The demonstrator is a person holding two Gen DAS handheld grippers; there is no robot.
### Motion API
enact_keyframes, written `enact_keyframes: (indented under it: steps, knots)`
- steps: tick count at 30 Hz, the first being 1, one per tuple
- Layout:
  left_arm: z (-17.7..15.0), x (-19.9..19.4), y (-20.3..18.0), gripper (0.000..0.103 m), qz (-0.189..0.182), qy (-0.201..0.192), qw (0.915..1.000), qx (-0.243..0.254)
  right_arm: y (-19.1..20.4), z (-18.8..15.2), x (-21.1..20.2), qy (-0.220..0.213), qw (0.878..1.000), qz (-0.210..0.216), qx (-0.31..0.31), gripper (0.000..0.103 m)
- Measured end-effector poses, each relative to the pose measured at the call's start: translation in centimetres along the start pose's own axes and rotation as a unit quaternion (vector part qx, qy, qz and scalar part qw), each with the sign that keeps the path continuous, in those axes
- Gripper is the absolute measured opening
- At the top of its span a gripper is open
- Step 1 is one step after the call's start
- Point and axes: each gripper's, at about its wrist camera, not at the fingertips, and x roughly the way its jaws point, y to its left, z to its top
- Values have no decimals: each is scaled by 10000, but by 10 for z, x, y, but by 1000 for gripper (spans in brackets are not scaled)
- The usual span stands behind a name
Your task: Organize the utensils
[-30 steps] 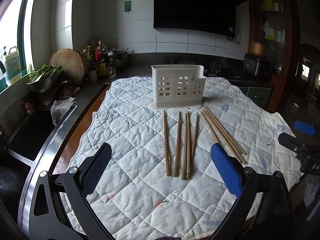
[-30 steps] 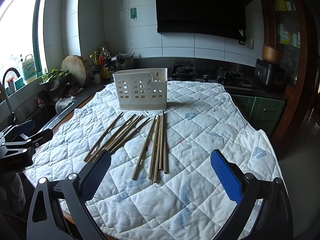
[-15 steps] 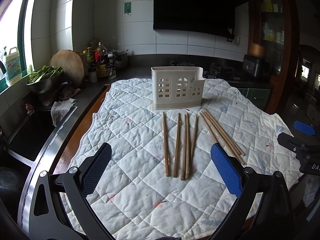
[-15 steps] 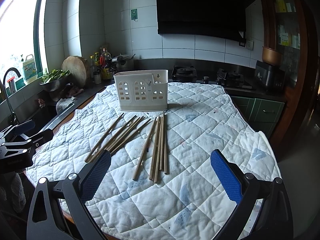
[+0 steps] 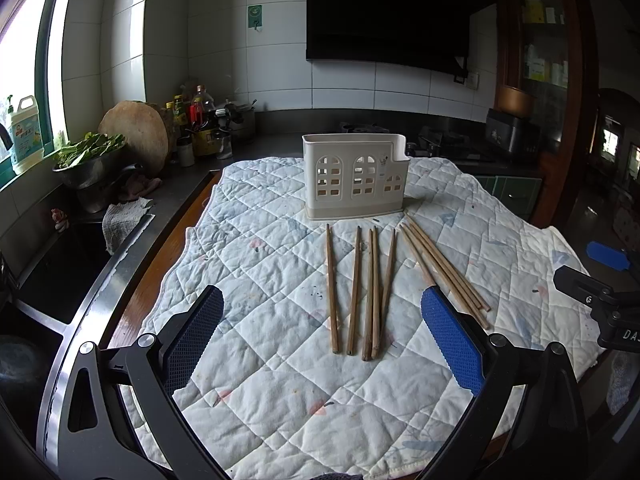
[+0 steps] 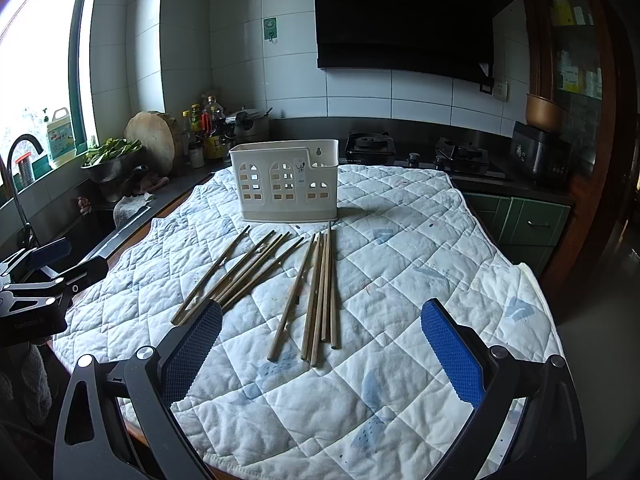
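Ahead of your left gripper (image 5: 322, 344): five chopsticks (image 5: 362, 292), long axis toward the holder (image 5: 355, 176).
Both grippers: jaws wide, empty; right gripper (image 6: 320, 354) equally near.

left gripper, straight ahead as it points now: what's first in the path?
Likely the chopsticks lying on the quilt between the open fingers of the left gripper; beyond them stands the white holder. Height above the quilt is unclear.

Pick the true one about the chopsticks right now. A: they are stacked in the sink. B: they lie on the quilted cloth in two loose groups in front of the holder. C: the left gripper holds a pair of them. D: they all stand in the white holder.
B: the chopsticks lie flat on the quilted cloth in front of the white holder, one group apart from the other.
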Motion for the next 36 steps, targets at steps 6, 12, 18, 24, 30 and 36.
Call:
enact_keyframes:
  steps: [6, 12, 18, 24, 30, 36]
  knots:
    - [0, 0, 0, 98, 6, 3, 10000, 1, 0, 1, 0, -2, 10000, 5, -1, 97]
    - [0, 0, 0, 98, 8, 1, 10000, 2, 0, 1, 0, -9, 10000, 1, -2, 97]
    - [-1, 0, 0, 98, 15, 12, 10000, -2, 1, 2, 1, 24, 10000, 10, -3, 97]
    - [-3, 8, 0, 98, 16, 89, 10000, 9, 1, 0, 8, 83, 10000, 12, -8, 97]
    - [-5, 14, 1, 98, -6, 167, 9999, 4, -1, -4, 15, 131, 9999, 6, -22, 97]
    - [-8, 21, 4, 98, 3, 273, 9996, -34, -2, -6, 20, 191, 9998, -9, -12, 97]
